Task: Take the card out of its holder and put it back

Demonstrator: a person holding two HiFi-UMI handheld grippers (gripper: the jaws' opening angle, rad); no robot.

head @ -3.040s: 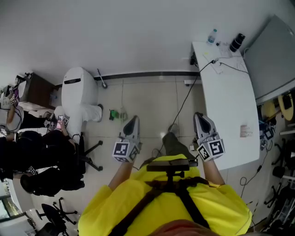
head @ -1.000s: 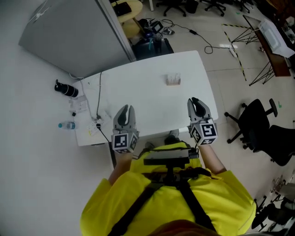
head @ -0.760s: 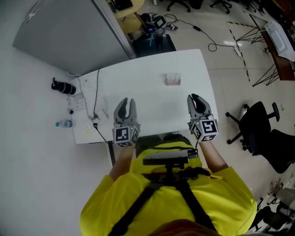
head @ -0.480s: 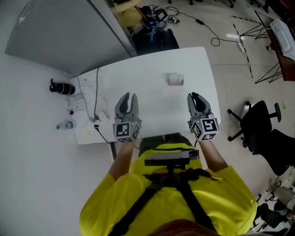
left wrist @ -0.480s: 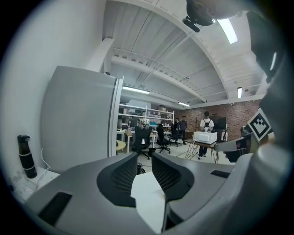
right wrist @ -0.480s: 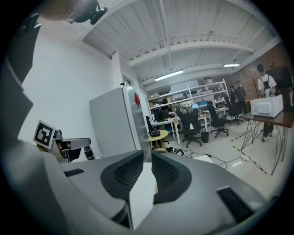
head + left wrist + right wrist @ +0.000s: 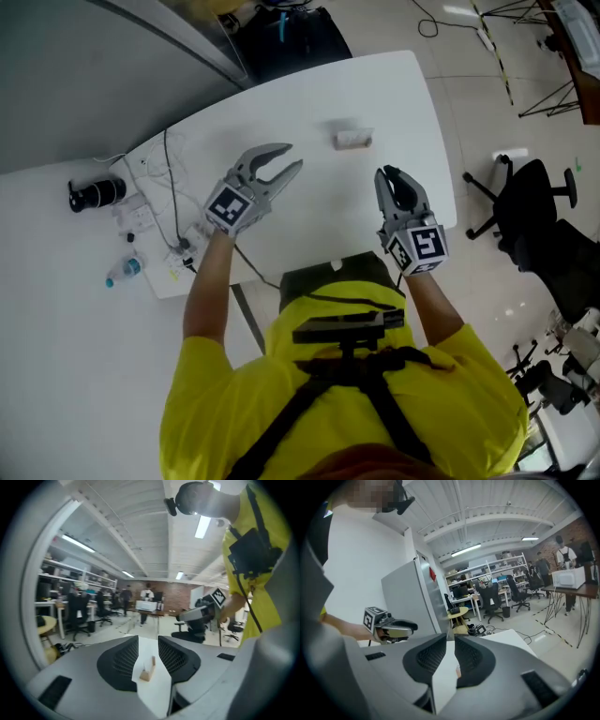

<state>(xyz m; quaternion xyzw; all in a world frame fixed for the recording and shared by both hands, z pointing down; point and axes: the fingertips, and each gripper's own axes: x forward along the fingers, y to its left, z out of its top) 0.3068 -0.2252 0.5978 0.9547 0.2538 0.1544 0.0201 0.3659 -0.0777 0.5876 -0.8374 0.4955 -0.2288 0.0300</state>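
Note:
The small wooden card holder [image 7: 353,139] stands on the white table [image 7: 309,103] with a pale card upright in it. My left gripper [image 7: 292,157] reaches over the table, pointing at the holder from its left and a short way off. Its jaws have just been opening and nothing is between them. In the left gripper view the holder [image 7: 148,670] shows through the gap of the left gripper [image 7: 148,639]. My right gripper [image 7: 387,174] hovers near the table's front right, its jaws a narrow slit apart and empty. The holder [image 7: 458,671] peeks past the right gripper [image 7: 450,638].
A black cylinder [image 7: 92,193], papers [image 7: 138,217], a cable [image 7: 172,197] and a water bottle [image 7: 124,270] lie at the table's left end. A black office chair [image 7: 531,201] stands on the floor to the right. A grey panel [image 7: 150,28] borders the far side.
The head view swung from the floor to the table. My left gripper has moved forward and right toward the holder, turned, and its jaws have spread. The right gripper has edged forward.

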